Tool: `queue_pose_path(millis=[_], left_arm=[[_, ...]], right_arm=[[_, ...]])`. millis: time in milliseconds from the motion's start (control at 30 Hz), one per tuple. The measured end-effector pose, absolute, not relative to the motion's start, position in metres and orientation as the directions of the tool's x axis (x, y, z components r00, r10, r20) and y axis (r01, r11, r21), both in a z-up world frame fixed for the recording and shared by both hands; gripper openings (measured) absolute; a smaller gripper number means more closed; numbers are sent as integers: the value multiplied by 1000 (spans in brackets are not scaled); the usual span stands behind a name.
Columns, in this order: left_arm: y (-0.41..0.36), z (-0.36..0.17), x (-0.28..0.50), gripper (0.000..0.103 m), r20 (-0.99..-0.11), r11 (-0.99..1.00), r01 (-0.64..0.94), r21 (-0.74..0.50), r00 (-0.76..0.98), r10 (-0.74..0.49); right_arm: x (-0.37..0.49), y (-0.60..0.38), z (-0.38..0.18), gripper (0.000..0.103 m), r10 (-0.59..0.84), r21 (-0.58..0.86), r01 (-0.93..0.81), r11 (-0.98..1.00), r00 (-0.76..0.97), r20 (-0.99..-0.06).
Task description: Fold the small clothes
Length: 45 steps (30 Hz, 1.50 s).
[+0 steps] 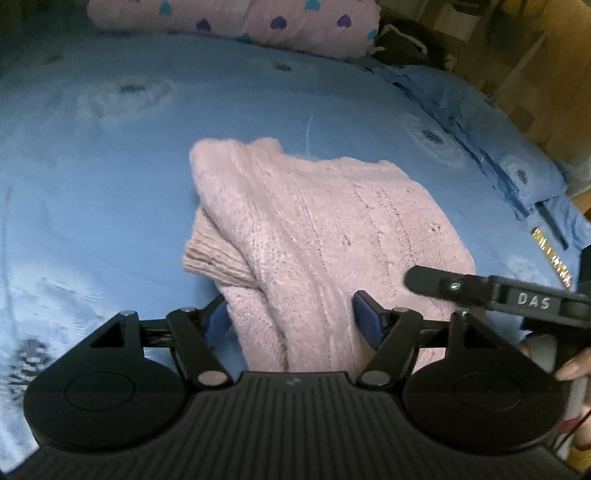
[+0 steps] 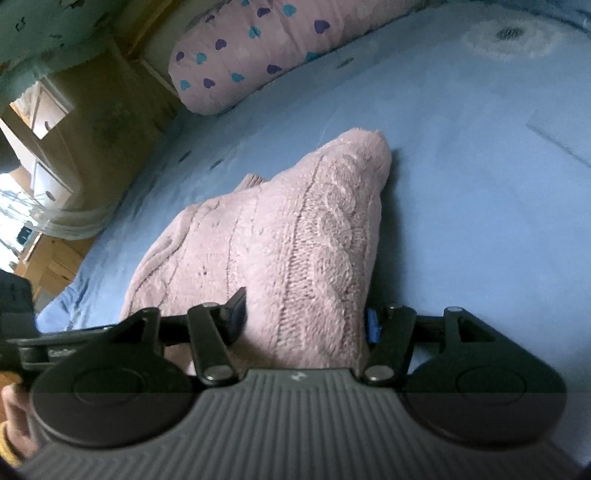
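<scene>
A pink cable-knit sweater [image 1: 314, 229] lies folded in a thick bundle on the blue bedsheet [image 1: 92, 184], with a ribbed cuff [image 1: 210, 262] sticking out at its left. My left gripper [image 1: 291, 317] stands wide over the bundle's near edge, the knit lying between its blue pads, which do not visibly squeeze it. One finger of the right gripper [image 1: 443, 284] reaches in from the right over the same edge. In the right wrist view the sweater [image 2: 280, 229] fills the gap of my right gripper [image 2: 304, 317]; its jaws are spread and not clamping.
A pink pillow with heart prints [image 1: 240, 18] lies along the far side of the bed [image 2: 251, 48]. The sheet's rumpled edge [image 1: 517, 177] drops off at the right toward wooden furniture [image 1: 535, 74]. A hand [image 1: 576, 365] holds the right gripper.
</scene>
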State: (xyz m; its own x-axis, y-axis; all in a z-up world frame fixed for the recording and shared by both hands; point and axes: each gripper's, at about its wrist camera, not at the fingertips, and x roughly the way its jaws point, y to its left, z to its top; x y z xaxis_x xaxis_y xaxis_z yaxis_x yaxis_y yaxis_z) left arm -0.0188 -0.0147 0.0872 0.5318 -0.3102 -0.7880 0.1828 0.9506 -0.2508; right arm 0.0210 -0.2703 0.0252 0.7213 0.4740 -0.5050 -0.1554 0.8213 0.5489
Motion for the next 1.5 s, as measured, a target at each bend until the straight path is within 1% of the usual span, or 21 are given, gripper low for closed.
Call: queue_pose_path(millis=[233,367,400,567,600,667,900,933,1033,1100,1233,1367,1433,1500], left_arm=[[-16,107,-43,75,-777,973,187,-137,589,-223],[-16,113,-56,77,-775,973,187,-132,593,-219],[-16,113,-59,79,-776,974,183,-130,593,-215],[-14,112,-77,82,-788,984,147,-103,591,-171],[-12,111,-82,83,-790,985,140,-100,591,-164],[-11,110,-91,84,-791,987,131,-90,593,-151],[-17,95,-113,91,-789,992,126,-31,606,-101],[-20,92,-114,94,-788,992,122,-23,608,-93],[-26,82,-116,97,-792,993,117,2,606,-70],[-31,76,-116,98,-802,993,116,14,594,-58],[-33,62,-110,98,-827,996,85,-8,560,-54],[-34,58,-109,100,-817,997,72,10,576,-33],[-35,56,-109,103,-814,998,64,15,580,-25],[-37,54,-109,103,-811,998,61,27,585,-14]], right_arm=[[-12,-269,40,64,392,487,-126,864,775,-495],[-33,-264,51,63,345,421,-134,897,808,-478],[-39,-263,54,63,337,403,-140,904,813,-475],[-65,-251,61,63,303,325,-160,932,835,-459],[-70,-250,62,66,297,314,-160,936,838,-459],[-79,-249,61,67,291,307,-157,939,839,-460],[-98,-245,49,67,259,276,-138,951,844,-470],[-101,-244,46,67,253,269,-134,954,843,-475],[-105,-240,37,67,232,232,-132,964,842,-487],[-106,-236,32,67,208,191,-127,973,844,-495],[-106,-228,22,67,173,130,-124,984,847,-504],[-105,-226,14,68,125,92,-91,992,868,-481],[-103,-225,10,68,119,82,-91,992,866,-486],[-100,-225,4,68,125,91,-91,992,858,-499]])
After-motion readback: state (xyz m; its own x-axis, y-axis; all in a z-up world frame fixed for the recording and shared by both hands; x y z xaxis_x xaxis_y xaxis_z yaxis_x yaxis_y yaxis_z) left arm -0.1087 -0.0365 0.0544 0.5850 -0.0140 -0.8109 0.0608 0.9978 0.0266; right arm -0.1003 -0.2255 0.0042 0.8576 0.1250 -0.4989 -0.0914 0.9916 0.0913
